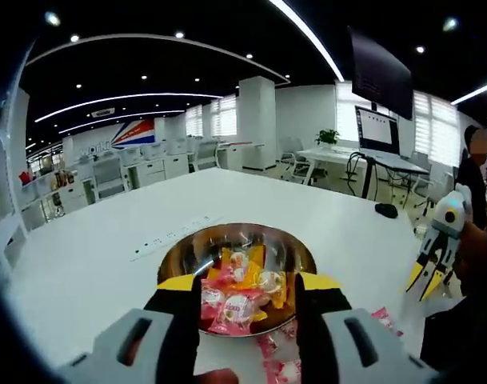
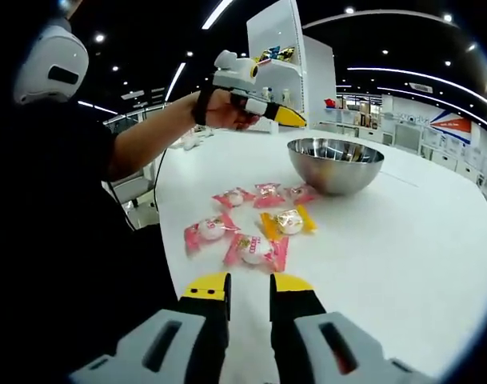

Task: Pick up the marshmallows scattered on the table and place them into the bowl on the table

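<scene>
- Left gripper hangs above the bowl, jaws apart with nothing between them; in the right gripper view a hand holds it raised beside the bowl.
- Right gripper is low over the table, jaws narrowly apart and empty.
- Sweets in the bowl are partly hidden by the left jaws.
- Marshmallows lie loose just ahead of the right jaws, between them and the bowl.

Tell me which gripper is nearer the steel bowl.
Left. The left gripper hangs open just above the bowl, over its near rim. The right gripper sits back at the table's near edge, with the scattered marshmallows between it and the bowl.
</scene>
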A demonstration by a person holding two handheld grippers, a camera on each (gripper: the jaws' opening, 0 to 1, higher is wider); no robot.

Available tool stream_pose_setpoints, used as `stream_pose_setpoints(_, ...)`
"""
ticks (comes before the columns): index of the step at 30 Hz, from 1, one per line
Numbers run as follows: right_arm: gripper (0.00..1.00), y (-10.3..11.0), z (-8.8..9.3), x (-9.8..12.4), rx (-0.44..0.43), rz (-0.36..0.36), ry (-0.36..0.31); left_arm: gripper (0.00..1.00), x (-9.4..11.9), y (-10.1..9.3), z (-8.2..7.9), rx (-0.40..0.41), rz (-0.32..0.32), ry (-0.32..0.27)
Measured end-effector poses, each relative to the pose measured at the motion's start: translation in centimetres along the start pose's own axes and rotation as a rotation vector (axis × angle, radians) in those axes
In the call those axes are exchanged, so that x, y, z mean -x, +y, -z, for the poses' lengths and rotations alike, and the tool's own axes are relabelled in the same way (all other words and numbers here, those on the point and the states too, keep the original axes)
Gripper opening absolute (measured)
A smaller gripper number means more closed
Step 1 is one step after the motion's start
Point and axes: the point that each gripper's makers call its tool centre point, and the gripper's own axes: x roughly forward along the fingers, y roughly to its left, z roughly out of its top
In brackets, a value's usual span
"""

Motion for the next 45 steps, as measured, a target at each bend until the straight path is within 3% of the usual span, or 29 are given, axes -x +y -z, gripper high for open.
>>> stream_pose_setpoints(11, 0.20, 0.4, -0.8, -0.7, 0.013, -0.011, 0.001, 0.47, 4.7, 1.3, 1.2, 0.015, -0.057, -0.002)
stream_pose_setpoints(19, 0.20, 0.2, -0.9, -0.5, 0.019, -0.002, 0.002, 0.47, 7.4, 0.9, 2.0, 0.014, -0.072, -0.009)
stream_pose_setpoints(32, 0.20, 0.1, -1.0, -0.5, 0.022, -0.003, -0.004, 0.47, 10.3, -0.4, 4.1, 0.005, -0.080, 0.009)
stream_pose_setpoints(40, 0.20, -0.2, -0.9, -0.5, 0.021, -0.002, -0.005, 0.47, 12.0, -0.5, 6.1, 0.045, -0.097, 0.020)
stream_pose_setpoints(45, 0.20, -0.1, -0.9, -0.7, 0.021, -0.004, -0.004, 0.46, 13.0, -1.0, 6.4, 0.083, -0.108, 0.000)
